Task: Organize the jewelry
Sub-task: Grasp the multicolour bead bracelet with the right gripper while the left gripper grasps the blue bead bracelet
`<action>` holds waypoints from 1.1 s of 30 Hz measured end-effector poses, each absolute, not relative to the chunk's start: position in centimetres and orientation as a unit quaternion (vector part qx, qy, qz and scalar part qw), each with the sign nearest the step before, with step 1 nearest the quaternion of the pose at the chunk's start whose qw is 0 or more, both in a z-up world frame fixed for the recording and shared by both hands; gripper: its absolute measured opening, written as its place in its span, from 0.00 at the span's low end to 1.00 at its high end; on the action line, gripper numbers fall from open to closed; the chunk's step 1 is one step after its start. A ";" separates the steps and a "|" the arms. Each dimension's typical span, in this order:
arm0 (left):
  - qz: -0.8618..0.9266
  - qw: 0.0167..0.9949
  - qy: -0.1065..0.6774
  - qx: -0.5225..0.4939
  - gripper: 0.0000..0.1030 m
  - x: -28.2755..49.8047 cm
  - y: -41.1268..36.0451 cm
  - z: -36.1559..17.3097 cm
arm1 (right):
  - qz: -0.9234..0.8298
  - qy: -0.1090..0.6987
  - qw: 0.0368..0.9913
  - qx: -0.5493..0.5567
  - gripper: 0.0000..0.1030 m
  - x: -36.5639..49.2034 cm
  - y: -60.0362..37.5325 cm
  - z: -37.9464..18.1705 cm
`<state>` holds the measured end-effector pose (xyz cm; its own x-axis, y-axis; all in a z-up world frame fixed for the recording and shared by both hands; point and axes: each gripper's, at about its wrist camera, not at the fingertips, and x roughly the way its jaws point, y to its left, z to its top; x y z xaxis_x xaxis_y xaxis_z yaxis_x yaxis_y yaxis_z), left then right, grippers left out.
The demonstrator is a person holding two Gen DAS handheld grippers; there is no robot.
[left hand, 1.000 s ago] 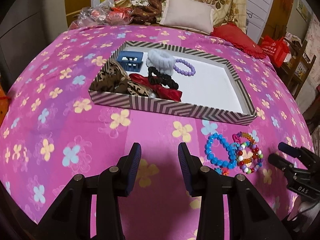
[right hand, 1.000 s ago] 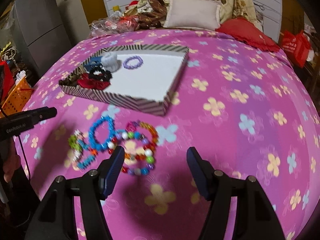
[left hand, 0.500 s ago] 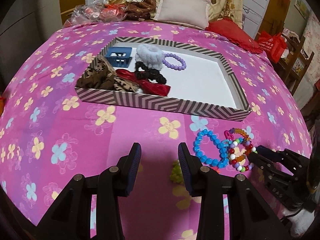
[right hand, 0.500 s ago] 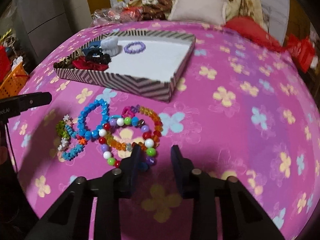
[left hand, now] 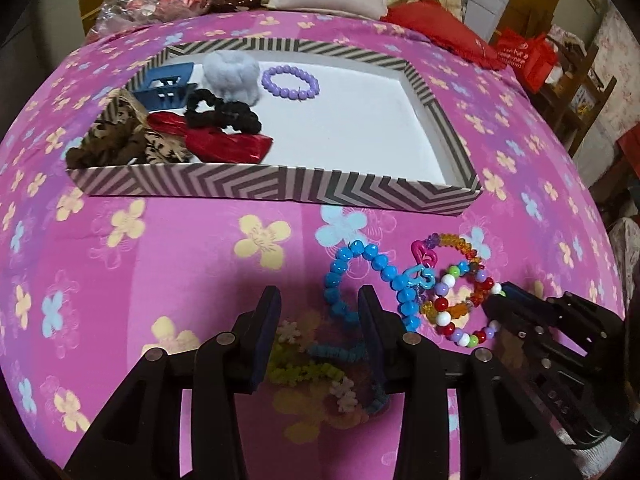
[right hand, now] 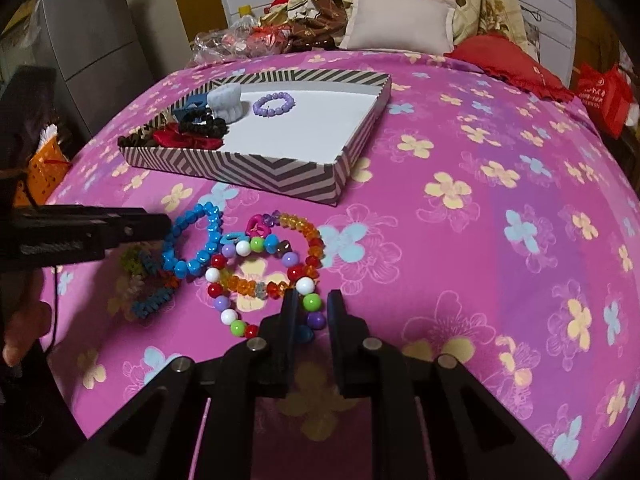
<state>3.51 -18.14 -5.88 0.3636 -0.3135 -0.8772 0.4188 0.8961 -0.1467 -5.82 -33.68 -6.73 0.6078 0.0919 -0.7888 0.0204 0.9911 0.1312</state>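
On the pink flowered bedspread lies a cluster of bracelets: a blue bead bracelet [left hand: 376,264] [right hand: 172,256], an amber-orange one [left hand: 460,240] [right hand: 308,232], a multicoloured round-bead bracelet [left hand: 444,320] [right hand: 218,276] and a green-and-blue flower bracelet [left hand: 304,370] [right hand: 148,304]. My right gripper [right hand: 313,308] [left hand: 498,300] is closing, and its pads pinch the near beads of the multicoloured bracelet. My left gripper [left hand: 319,320] [right hand: 162,226] hovers over the flower bracelet with its jaws opening and no pad touching it. Beyond stands the striped tray [left hand: 280,188] [right hand: 260,172] with a purple bracelet [left hand: 291,83] [right hand: 275,105].
The tray's left end holds a white scrunchie [left hand: 232,76], a blue claw clip [left hand: 166,88], a black scrunchie [left hand: 224,114], a red bow [left hand: 228,144] and a leopard scrunchie [left hand: 108,144]. Pillows [right hand: 400,20] and plastic bags [right hand: 236,42] line the bed's far edge. A grey cabinet [right hand: 88,32] stands left.
The right gripper's jaws went from wide apart to pinching the multicoloured bracelet. The left gripper moved right and lower, so the flower bracelet now lies between its fingers.
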 end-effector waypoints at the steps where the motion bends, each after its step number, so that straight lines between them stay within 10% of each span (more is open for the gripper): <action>1: -0.222 0.823 0.520 0.053 0.32 3.6 -18.3 -6.0 | 0.022 0.441 0.895 0.065 0.14 -5.9 -33.7 -6.7; 13: -0.213 0.833 0.501 0.100 0.32 3.5 -20.4 -6.8 | 0.034 0.430 0.898 0.093 0.13 -6.1 -34.6 -7.0; 18: -0.215 0.835 0.498 0.090 0.03 4.2 -20.1 -6.7 | 0.032 0.429 0.898 0.090 0.13 -6.1 -34.5 -7.0; 33: -0.251 0.839 0.483 0.021 0.02 4.4 -16.3 -2.3 | 0.022 0.403 0.913 0.066 0.10 -6.6 -34.2 -3.8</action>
<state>4.41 -16.28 -2.33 0.4071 -0.4008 -0.8207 0.4419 0.8728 -0.2071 -6.63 -34.17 -3.81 0.6742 0.0935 -0.7326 0.0125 0.9904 0.1378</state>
